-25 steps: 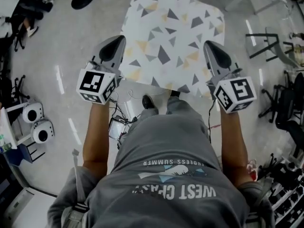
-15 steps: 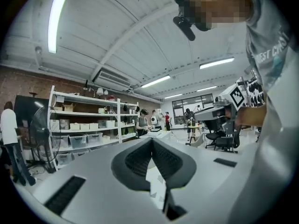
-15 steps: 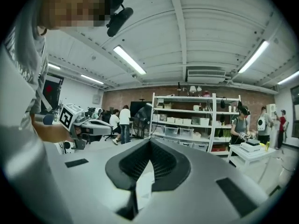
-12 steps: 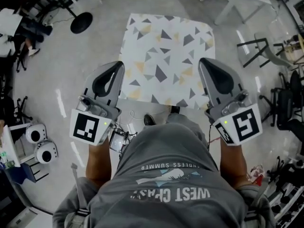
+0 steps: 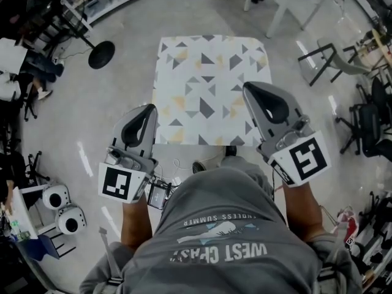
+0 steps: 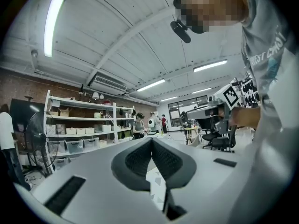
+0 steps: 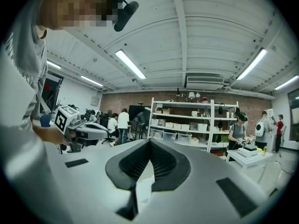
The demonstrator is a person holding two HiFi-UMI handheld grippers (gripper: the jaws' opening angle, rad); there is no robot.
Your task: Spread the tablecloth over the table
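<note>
1. The tablecloth (image 5: 208,90), at twelve o'clock in the head view, is white, scattered with triangles in dark grey, pale grey and soft yellow.
2. The left tool (image 5: 149,109) and right tool (image 5: 248,87) have light grey shells with black ribbed pads.
3. Each marker cube (image 5: 119,184) bears black squares on white.
4. The shirt (image 5: 226,225), at six o'clock, is grey with white lettering and a pale blue graphic.
5. The floor (image 5: 110,103) is glossy pale grey.
</note>
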